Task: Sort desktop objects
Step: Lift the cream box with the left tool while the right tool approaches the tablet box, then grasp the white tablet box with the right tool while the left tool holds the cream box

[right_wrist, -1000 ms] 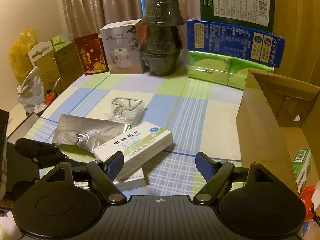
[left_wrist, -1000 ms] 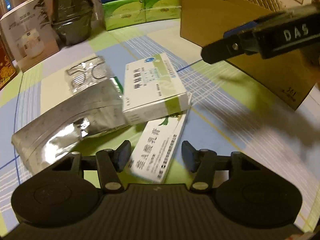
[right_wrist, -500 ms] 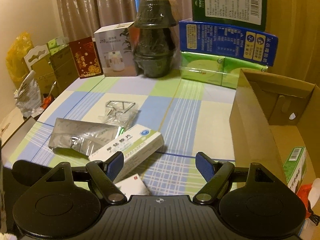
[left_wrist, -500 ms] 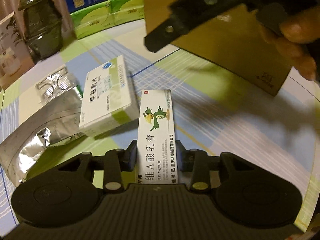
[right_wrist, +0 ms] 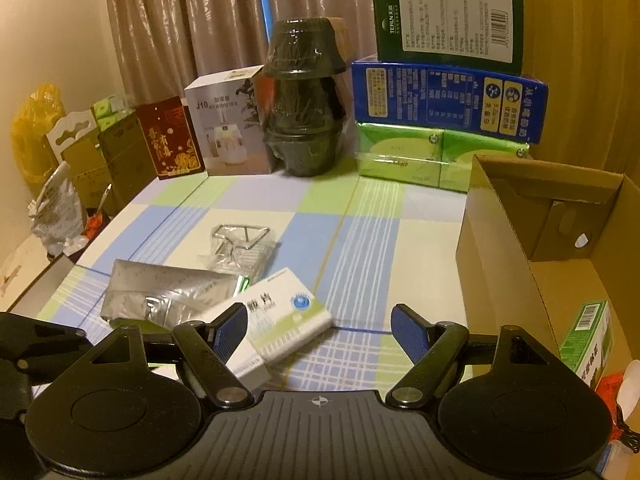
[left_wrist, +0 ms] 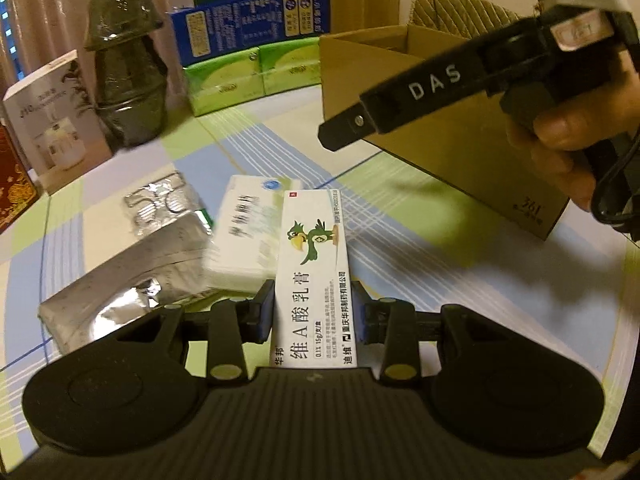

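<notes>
The left gripper (left_wrist: pixel 313 312) was clamped on the long sides of the ointment carton (left_wrist: pixel 312 280), held clear of the table. The right gripper (right_wrist: pixel 318 330) stood apart, empty. Carry the carton level to the cardboard box (left_wrist: pixel 440 128) at 2 o'clock. The carton was thin, glossy card; the foil pouch (left_wrist: pixel 132 272) at 10 o'clock was crinkled.

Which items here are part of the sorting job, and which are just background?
Job: parrot-print ointment box clamped in left gripper; medicine box; foil pouch; cardboard box; open right gripper.
Background: humidifier box; green tissue packs.
</notes>
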`<state>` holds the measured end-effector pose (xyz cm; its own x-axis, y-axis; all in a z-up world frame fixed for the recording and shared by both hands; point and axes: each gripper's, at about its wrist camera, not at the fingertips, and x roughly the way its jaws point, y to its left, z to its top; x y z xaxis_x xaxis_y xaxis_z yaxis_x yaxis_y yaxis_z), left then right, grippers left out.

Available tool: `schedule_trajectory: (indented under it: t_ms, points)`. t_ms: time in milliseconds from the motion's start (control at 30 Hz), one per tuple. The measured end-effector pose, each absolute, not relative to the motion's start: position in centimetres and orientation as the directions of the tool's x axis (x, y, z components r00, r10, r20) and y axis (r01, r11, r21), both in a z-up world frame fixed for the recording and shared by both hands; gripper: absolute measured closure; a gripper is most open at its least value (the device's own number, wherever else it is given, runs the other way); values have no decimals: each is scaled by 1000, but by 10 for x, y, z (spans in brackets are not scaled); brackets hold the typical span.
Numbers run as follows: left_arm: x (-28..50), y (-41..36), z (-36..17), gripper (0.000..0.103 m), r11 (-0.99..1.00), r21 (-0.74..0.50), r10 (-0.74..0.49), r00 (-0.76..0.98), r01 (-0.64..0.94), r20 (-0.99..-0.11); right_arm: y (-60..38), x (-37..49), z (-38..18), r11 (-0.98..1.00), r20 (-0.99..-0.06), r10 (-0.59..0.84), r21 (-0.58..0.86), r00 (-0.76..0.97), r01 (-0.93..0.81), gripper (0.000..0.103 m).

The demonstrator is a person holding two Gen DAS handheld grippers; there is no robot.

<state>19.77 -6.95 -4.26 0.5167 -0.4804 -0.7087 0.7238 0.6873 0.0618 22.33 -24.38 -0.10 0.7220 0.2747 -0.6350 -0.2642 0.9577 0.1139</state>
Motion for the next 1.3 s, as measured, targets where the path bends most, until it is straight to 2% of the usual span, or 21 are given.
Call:
schedule_trajectory:
  t_ms: [567, 733, 1300]
  points:
    - [220, -14, -26, 70, 829, 102, -333, 631, 550, -701, -217, 234, -29, 947, -704, 311, 175, 639, -268, 25]
    - [224, -7, -28, 70, 849, 109, -295, 636, 517, -713, -204, 237, -36, 946, -711, 313, 177, 630, -270, 19]
    - [242, 24, -23, 70, 923, 67, -224, 673, 378, -705, -172, 261, -73, 963, -752, 268, 203, 602, -175, 14]
